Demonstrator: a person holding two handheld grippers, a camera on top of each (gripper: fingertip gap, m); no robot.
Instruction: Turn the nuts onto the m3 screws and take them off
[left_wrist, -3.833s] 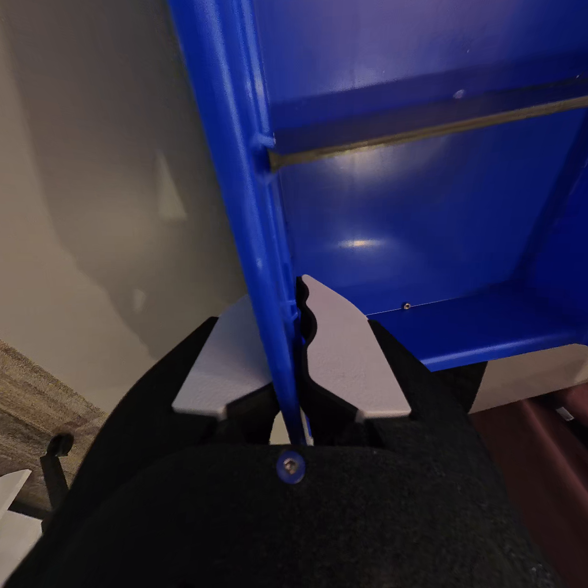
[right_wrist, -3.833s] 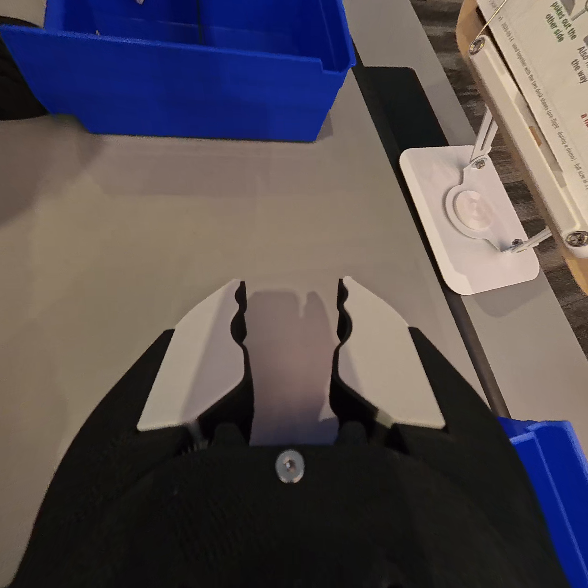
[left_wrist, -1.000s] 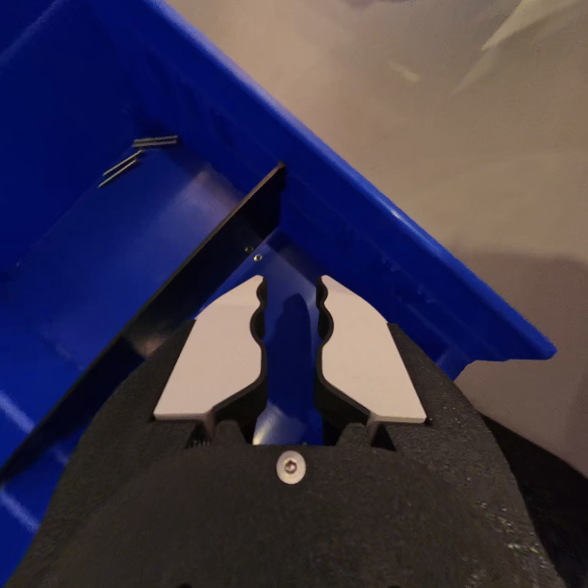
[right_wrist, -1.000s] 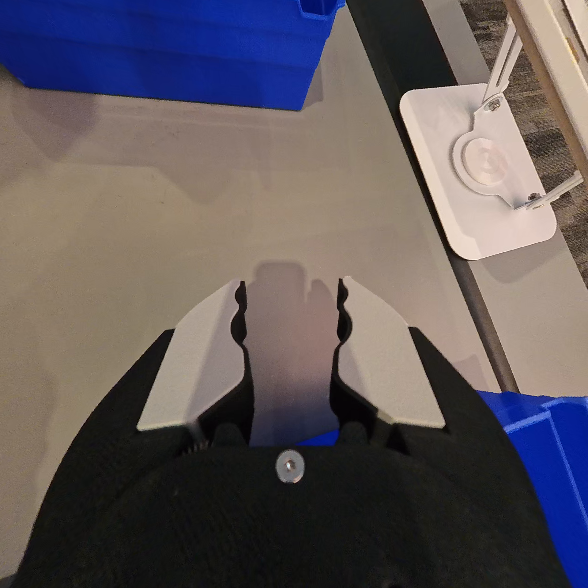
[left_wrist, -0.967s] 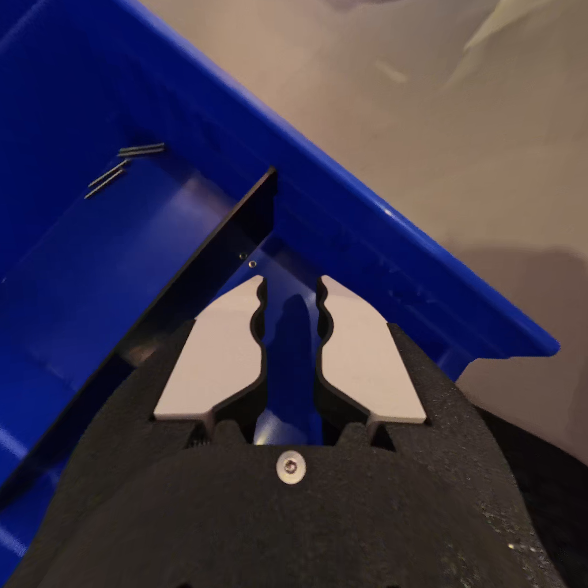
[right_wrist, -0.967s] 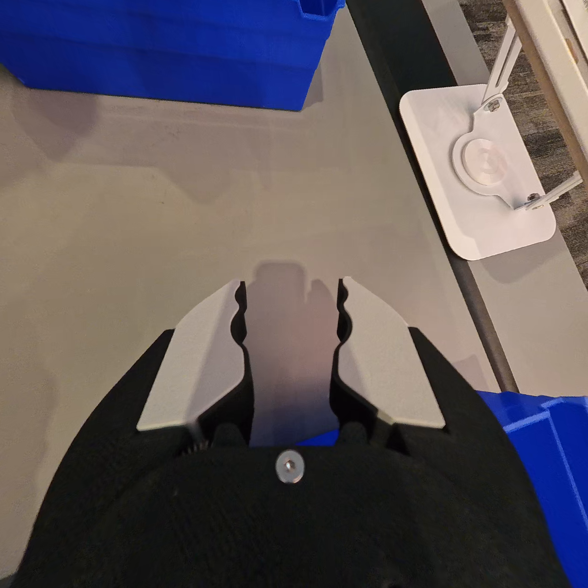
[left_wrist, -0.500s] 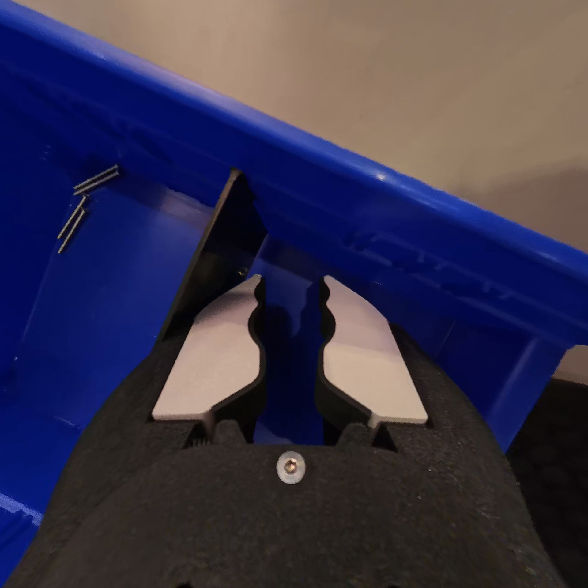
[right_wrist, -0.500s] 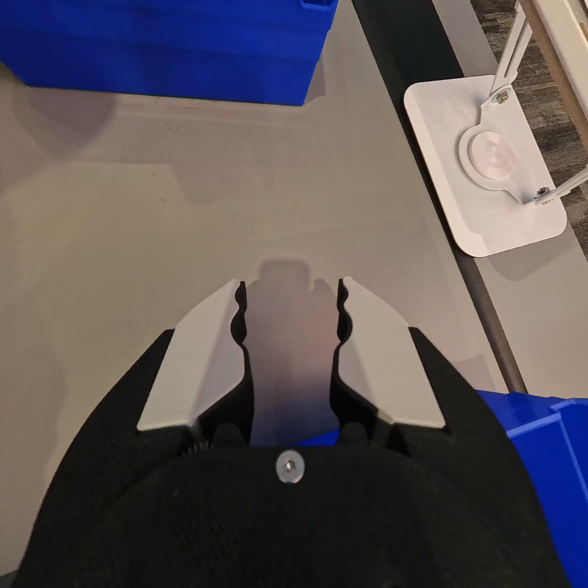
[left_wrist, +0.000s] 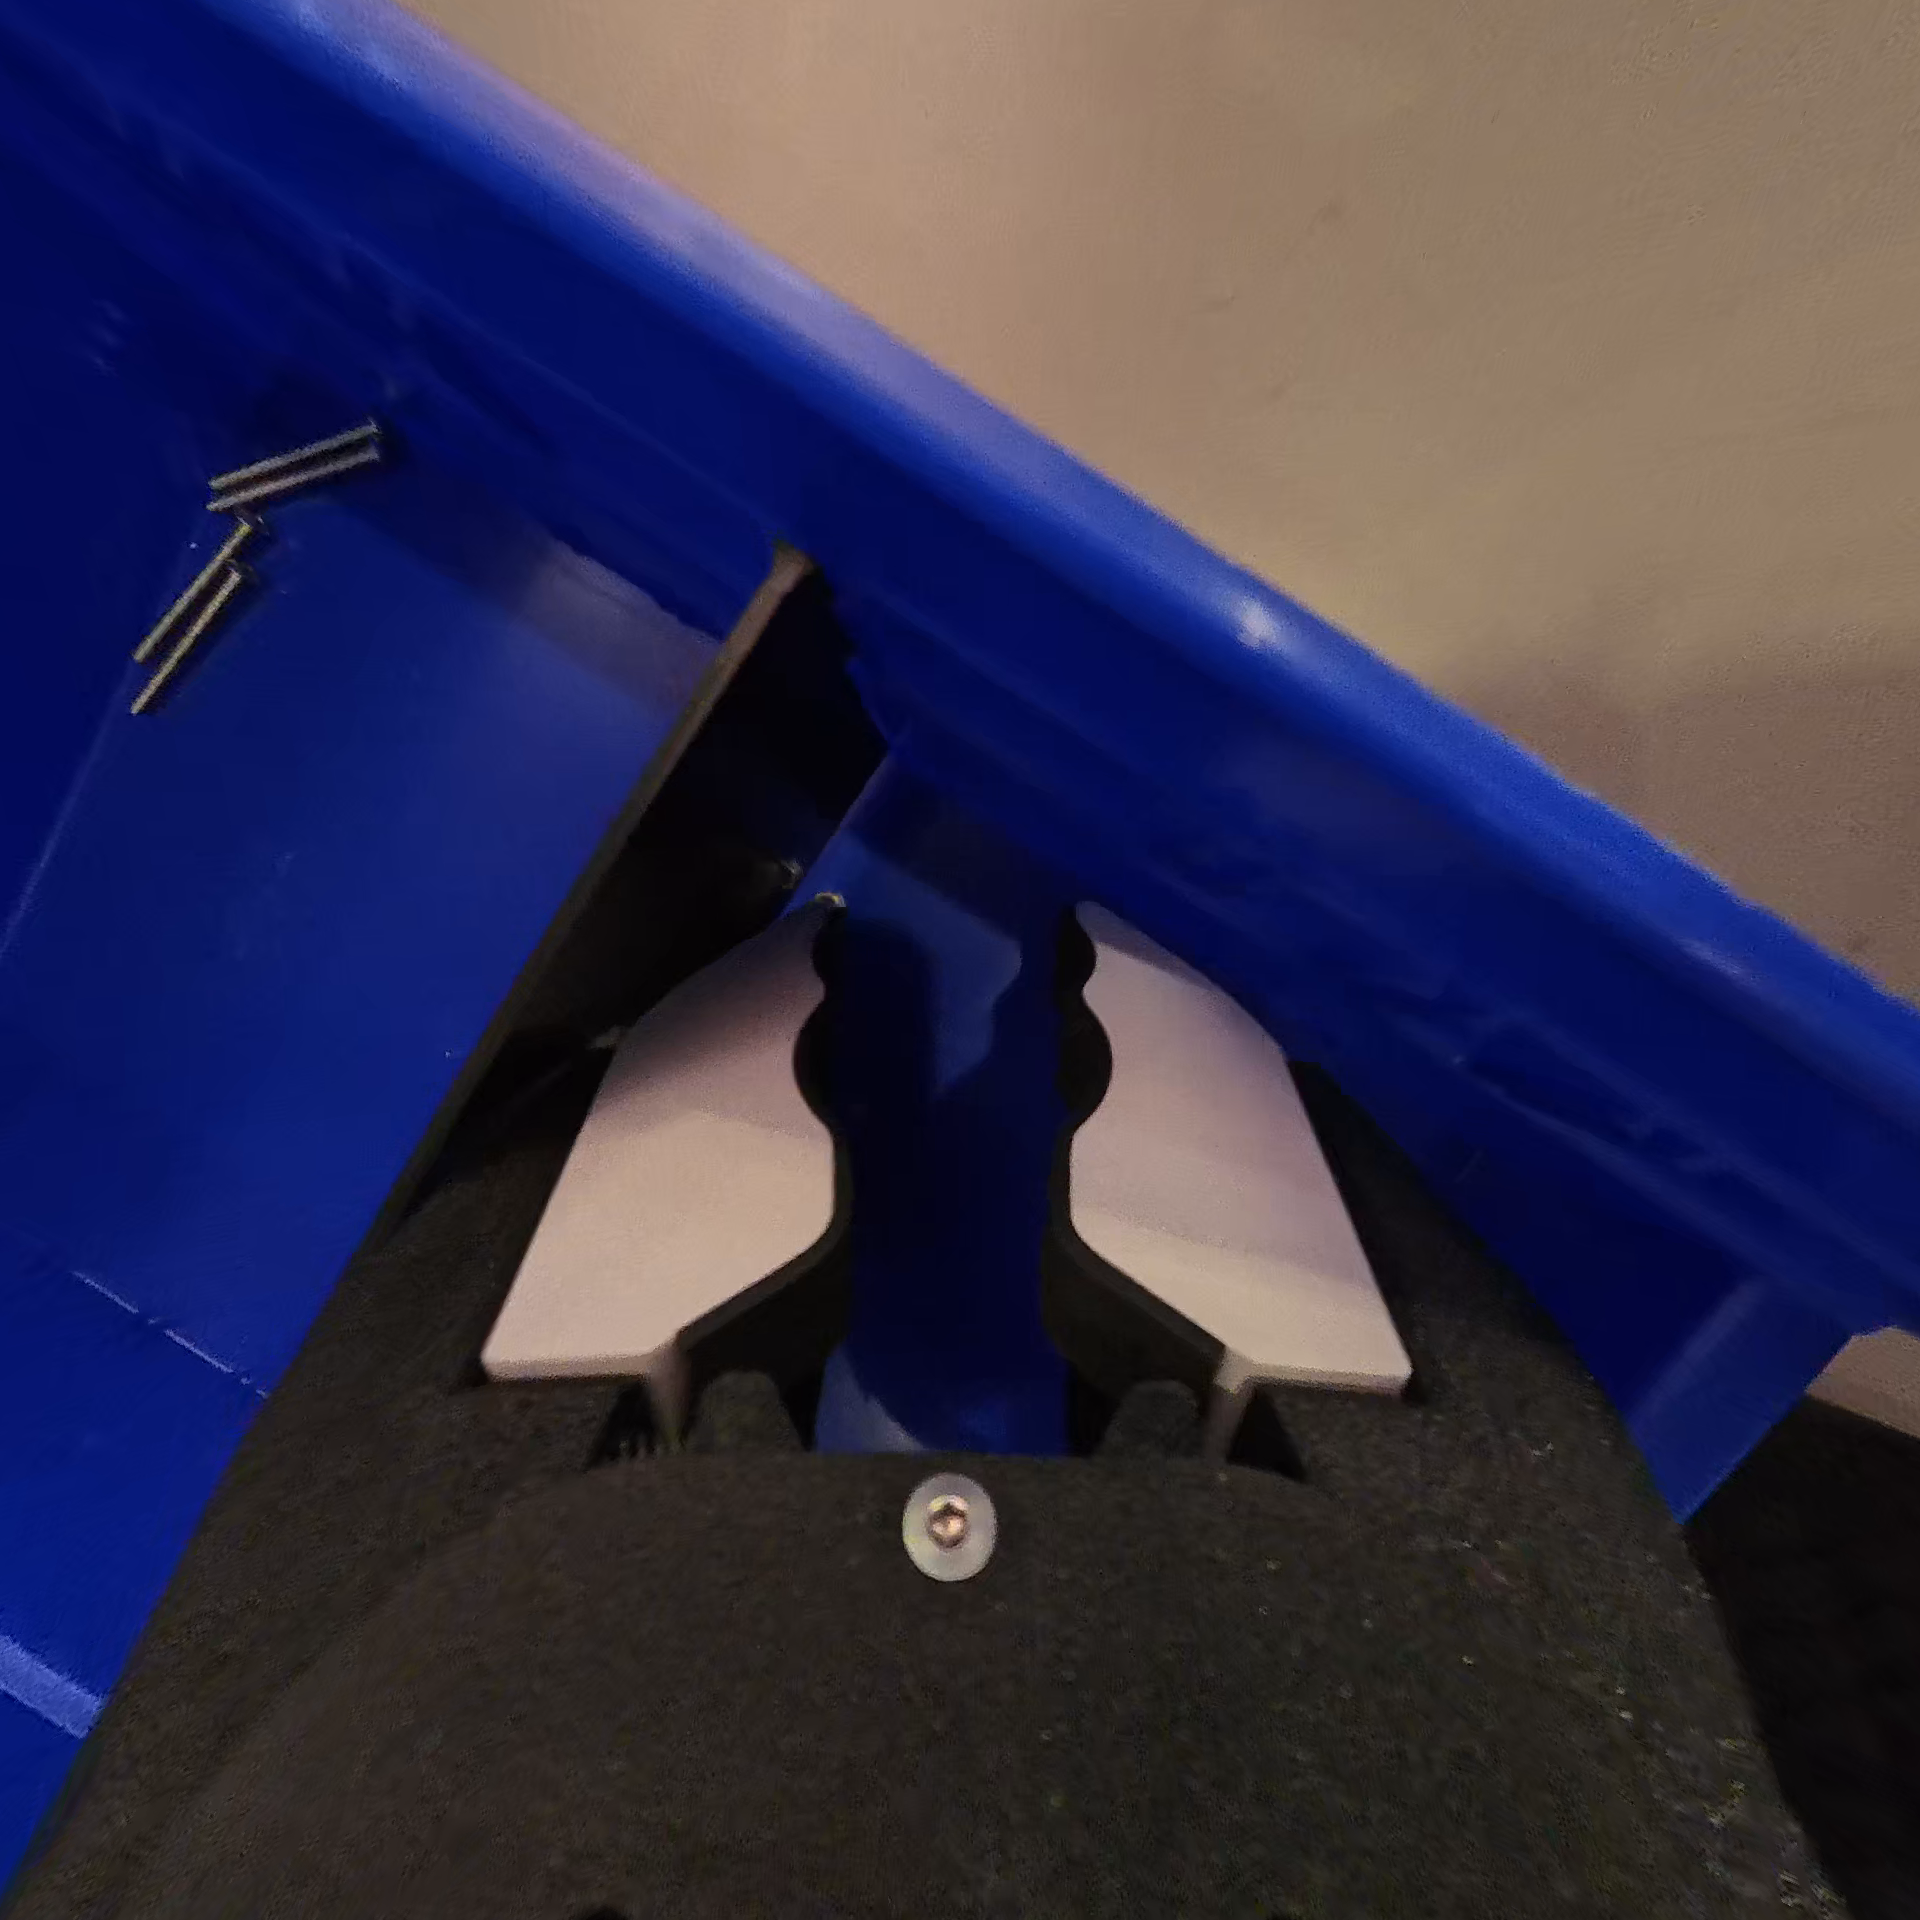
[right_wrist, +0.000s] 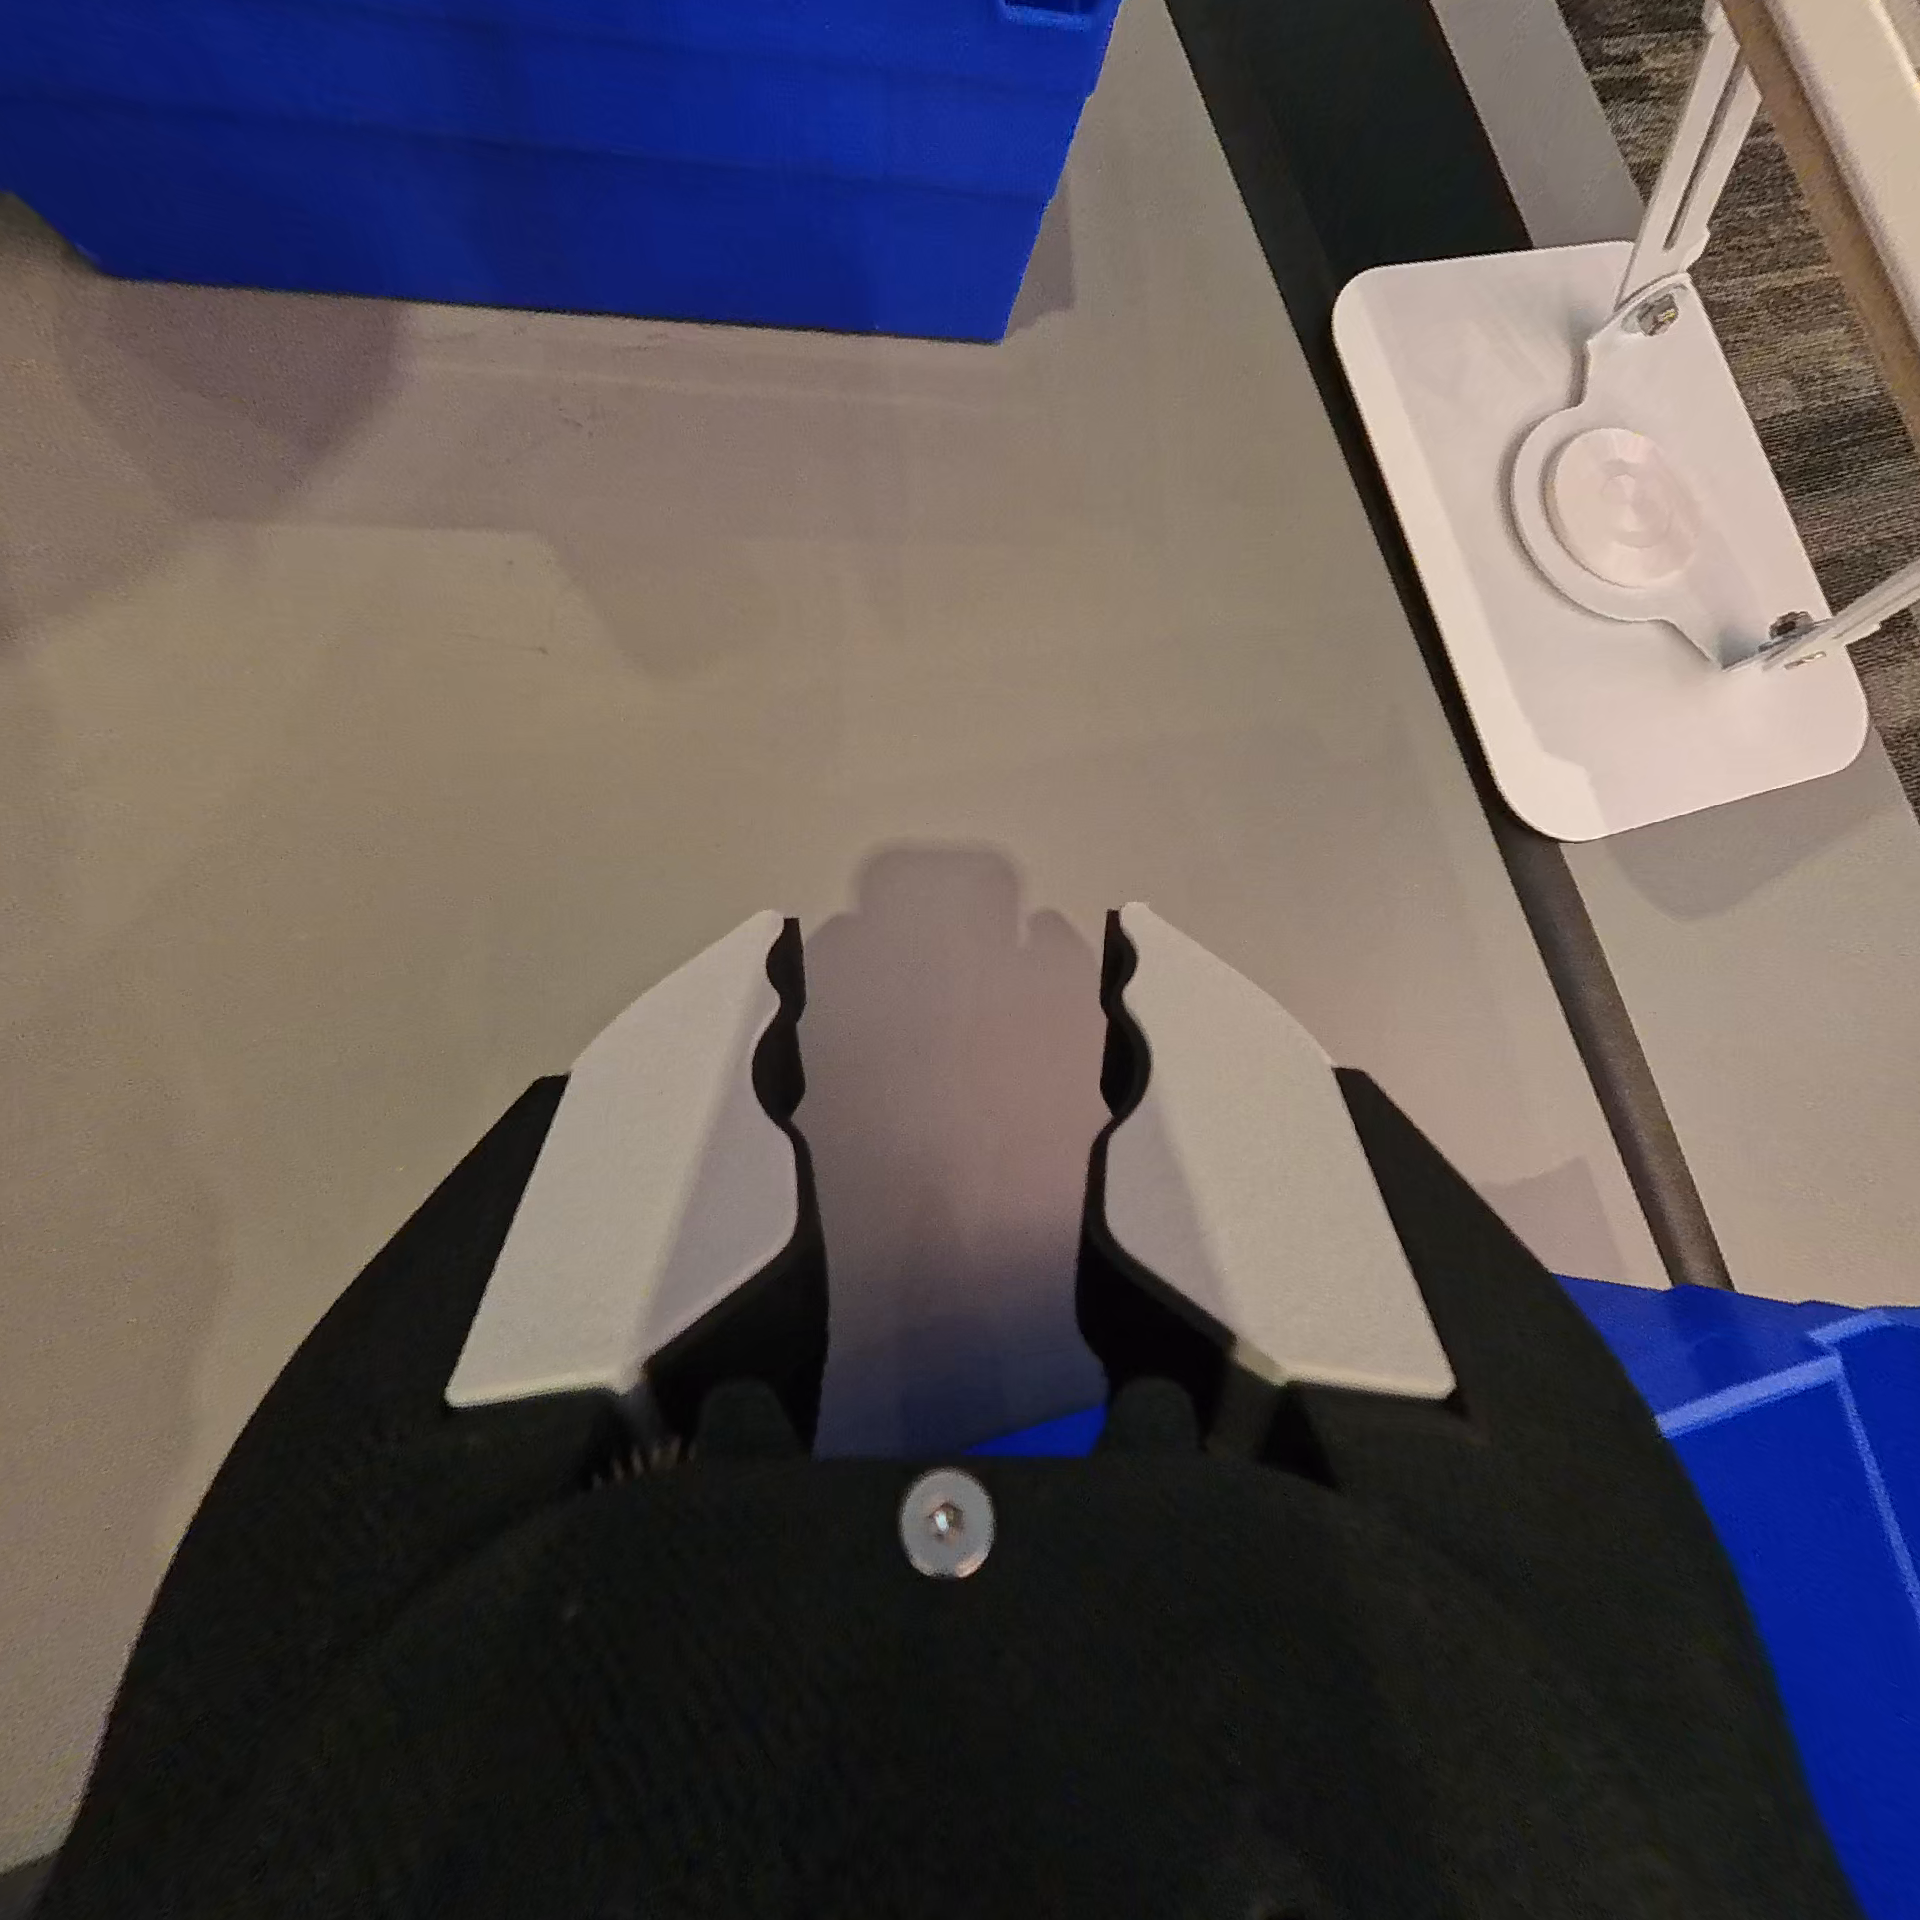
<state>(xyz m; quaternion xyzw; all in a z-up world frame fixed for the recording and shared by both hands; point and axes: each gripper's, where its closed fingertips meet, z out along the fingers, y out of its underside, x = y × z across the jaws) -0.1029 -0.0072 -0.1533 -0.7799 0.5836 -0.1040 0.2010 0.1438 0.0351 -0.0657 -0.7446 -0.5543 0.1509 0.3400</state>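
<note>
Dropping deeper into the blue bin, the left gripper stood part-open and empty, a tiny, light, slippery nut at its left fingertip, best pinched across flats; screws lay far left. The right gripper hovered open, empty.

Left gripper: inside blue bin, jaws apart with a bare gap between them. Obstacles: black divider close on the left, with a small nut at the left fingertip; bin wall just ahead and to the right. Screws lie beyond the divider, in the far corner of the other compartment.

Right gripper: jaws apart over bare grey tabletop, free ahead. Obstacles: second blue bin far ahead; white stand base off to the right; blue bin corner low right.
</note>
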